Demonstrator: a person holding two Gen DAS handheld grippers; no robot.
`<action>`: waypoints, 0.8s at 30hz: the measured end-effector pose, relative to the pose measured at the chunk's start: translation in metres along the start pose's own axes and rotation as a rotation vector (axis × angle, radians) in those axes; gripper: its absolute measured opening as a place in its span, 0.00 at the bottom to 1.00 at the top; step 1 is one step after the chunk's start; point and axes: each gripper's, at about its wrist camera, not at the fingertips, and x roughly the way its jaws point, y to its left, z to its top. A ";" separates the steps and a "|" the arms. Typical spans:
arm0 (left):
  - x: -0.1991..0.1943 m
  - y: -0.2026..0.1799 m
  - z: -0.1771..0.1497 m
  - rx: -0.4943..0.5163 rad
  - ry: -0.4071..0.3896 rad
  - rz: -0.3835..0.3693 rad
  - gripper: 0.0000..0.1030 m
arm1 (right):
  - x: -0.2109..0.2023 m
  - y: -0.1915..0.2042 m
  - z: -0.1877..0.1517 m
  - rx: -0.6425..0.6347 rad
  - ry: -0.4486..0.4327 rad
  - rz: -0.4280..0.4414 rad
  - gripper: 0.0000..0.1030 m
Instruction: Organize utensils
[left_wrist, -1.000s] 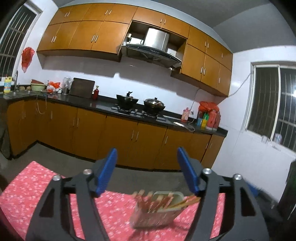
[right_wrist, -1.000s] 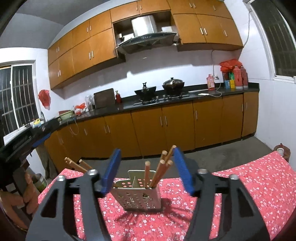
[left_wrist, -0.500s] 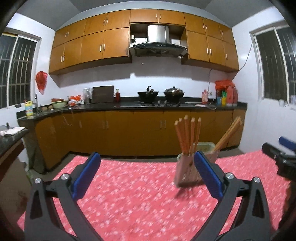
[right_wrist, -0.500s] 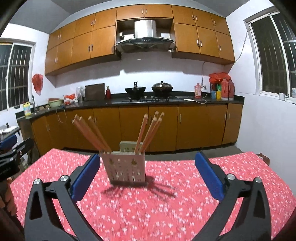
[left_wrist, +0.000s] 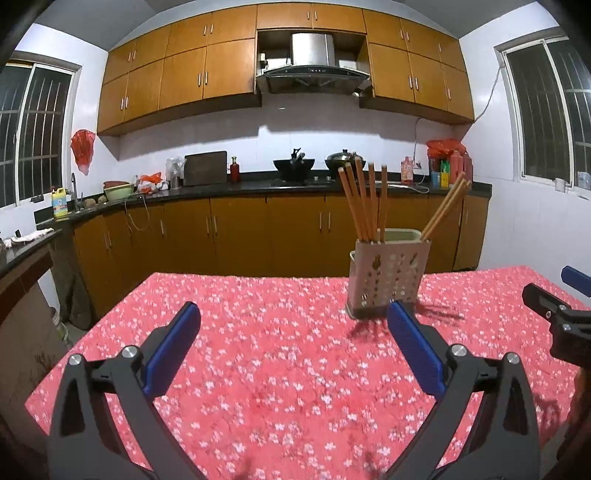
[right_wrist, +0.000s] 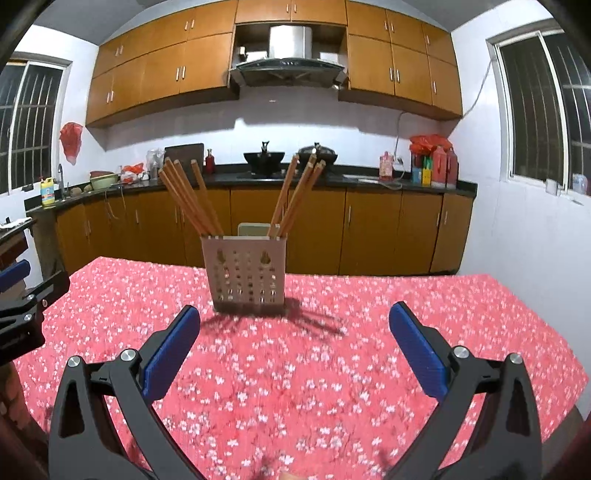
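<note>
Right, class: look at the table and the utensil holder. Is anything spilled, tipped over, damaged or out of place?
Nothing stands out. The perforated utensil holder stands upright on the floral red tablecloth, with the chopsticks inside, splayed in two bunches. No chopsticks lie on the cloth. Both the left gripper and the right gripper are open and empty.

The kitchen is lit by indoor light from above; the windows (left_wrist: 550, 110) are dark. The white wall (left_wrist: 314, 125) is bright, with a hard shadow under the upper cabinets (left_wrist: 184, 70). The utensil holder (right_wrist: 245, 273) throws thin shadows on the tablecloth (right_wrist: 332, 350), toward the camera. Straight lines bend strongly at the edges, and the corners are black. The nearest tablecloth looks slightly blurred.
</note>
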 end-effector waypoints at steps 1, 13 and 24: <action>-0.001 -0.001 -0.003 0.003 0.002 0.000 0.96 | 0.000 0.000 -0.003 0.002 0.005 0.001 0.98; 0.002 0.000 -0.023 -0.035 0.047 -0.020 0.96 | -0.001 0.006 -0.026 -0.013 0.030 0.003 0.98; -0.001 -0.002 -0.029 -0.035 0.036 -0.017 0.96 | -0.003 0.000 -0.027 0.007 0.025 -0.006 0.98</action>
